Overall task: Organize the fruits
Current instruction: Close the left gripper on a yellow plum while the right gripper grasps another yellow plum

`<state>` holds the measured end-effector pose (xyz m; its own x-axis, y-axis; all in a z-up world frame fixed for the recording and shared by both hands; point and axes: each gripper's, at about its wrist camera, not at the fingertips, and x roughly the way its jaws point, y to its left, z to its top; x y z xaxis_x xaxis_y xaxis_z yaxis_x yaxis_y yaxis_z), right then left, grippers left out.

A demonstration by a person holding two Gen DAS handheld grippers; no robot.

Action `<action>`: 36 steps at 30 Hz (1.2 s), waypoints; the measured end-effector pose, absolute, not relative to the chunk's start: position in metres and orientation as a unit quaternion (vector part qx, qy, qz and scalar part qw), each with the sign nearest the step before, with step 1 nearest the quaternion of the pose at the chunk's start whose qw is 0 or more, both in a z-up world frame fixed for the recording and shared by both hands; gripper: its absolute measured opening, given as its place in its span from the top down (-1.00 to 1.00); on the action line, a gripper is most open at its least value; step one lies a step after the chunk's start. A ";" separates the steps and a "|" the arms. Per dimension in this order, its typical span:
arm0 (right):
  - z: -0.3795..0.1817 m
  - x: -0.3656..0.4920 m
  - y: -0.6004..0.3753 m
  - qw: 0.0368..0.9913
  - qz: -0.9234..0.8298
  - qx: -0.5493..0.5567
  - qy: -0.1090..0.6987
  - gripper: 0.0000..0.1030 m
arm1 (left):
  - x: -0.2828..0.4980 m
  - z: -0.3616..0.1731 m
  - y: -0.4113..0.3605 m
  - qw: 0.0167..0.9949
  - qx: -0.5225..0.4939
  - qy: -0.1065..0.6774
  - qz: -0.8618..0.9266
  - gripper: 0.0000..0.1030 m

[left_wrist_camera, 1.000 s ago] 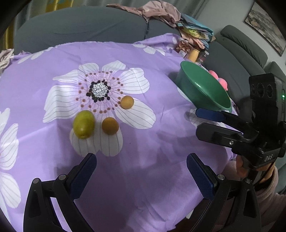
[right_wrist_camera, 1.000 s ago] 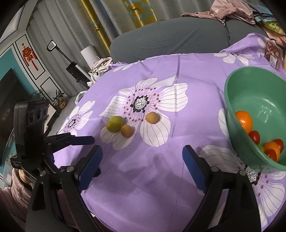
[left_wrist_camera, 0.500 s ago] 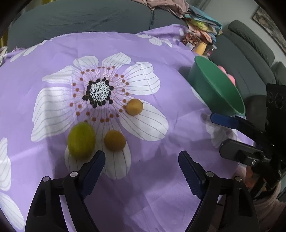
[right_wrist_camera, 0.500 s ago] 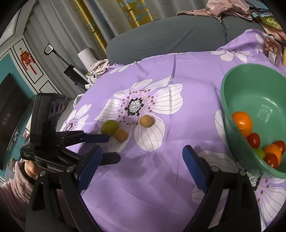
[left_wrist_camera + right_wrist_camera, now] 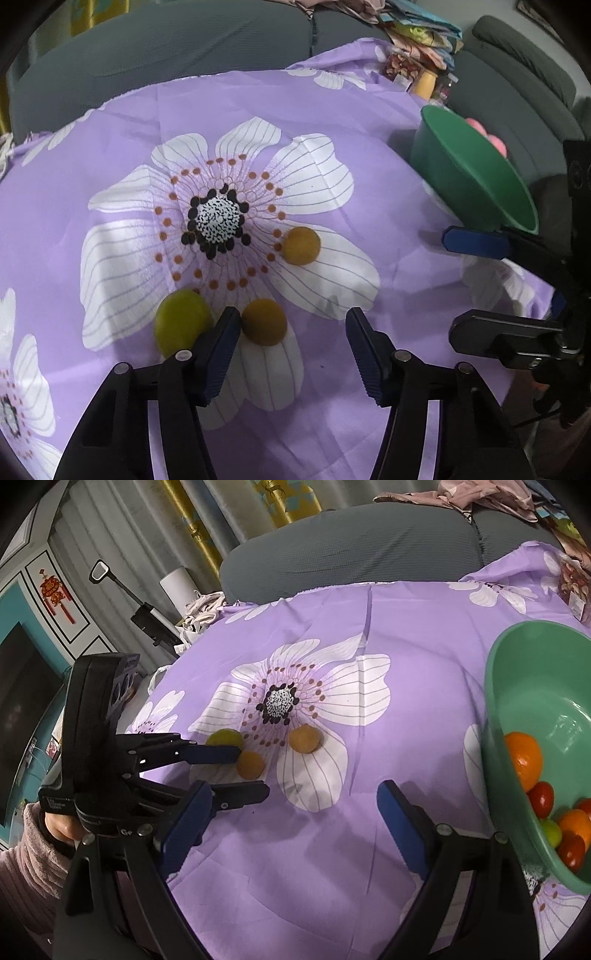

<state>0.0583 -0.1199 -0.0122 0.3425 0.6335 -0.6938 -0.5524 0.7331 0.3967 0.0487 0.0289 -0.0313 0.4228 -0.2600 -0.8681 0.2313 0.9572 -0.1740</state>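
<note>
Left gripper (image 5: 290, 325), ribbed blue pads on black plastic arms, jaws closing around a small round orange-brown fruit (image 5: 263, 322) not yet pinched, on purple floral cloth (image 5: 369, 184). Oval yellow-green fruit (image 5: 181, 322) lies just outside the left finger. Right gripper (image 5: 295, 805) spread, empty, beside a green plastic bowl (image 5: 517, 672).

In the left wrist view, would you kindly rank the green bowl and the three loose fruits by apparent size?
1. green bowl
2. yellow-green fruit
3. near orange-brown fruit and far orange-brown fruit: alike; nearness makes ranking unsure.
</note>
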 end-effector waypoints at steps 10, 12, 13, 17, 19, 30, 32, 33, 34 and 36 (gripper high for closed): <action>-0.020 0.074 -0.113 0.812 0.358 0.046 0.459 -0.78 | 0.059 -0.044 0.034 0.839 0.007 0.529 -0.129 0.36; -0.022 0.077 -0.110 0.809 0.359 0.044 0.463 -0.78 | 0.057 -0.043 0.034 0.840 0.013 0.528 -0.127 0.46; -0.023 0.080 -0.108 0.807 0.360 0.043 0.466 -0.78 | 0.056 -0.044 0.035 0.841 0.015 0.526 -0.124 0.46; -0.029 0.089 -0.097 0.802 0.358 0.025 0.478 -0.75 | 0.054 -0.042 0.041 0.846 0.006 0.519 -0.119 0.47; -0.031 0.092 -0.091 0.800 0.358 0.016 0.482 -0.75 | 0.051 -0.040 0.044 0.849 0.001 0.516 -0.117 0.47; -0.042 0.108 -0.052 0.790 0.354 -0.056 0.498 -0.23 | 0.022 -0.024 0.058 0.859 -0.026 0.495 -0.128 0.47; -0.045 0.112 -0.043 0.787 0.350 -0.073 0.503 -0.11 | 0.021 -0.025 0.057 0.859 -0.025 0.496 -0.127 0.47; -0.046 0.113 -0.040 0.787 0.348 -0.079 0.503 -0.03 | 0.021 -0.026 0.058 0.858 -0.026 0.496 -0.128 0.47; -0.047 0.114 -0.037 0.787 0.347 -0.085 0.504 0.01 | 0.021 -0.026 0.058 0.858 -0.028 0.496 -0.129 0.47; -0.049 0.114 -0.033 0.788 0.343 -0.102 0.502 0.14 | 0.021 -0.027 0.060 0.858 -0.031 0.496 -0.131 0.47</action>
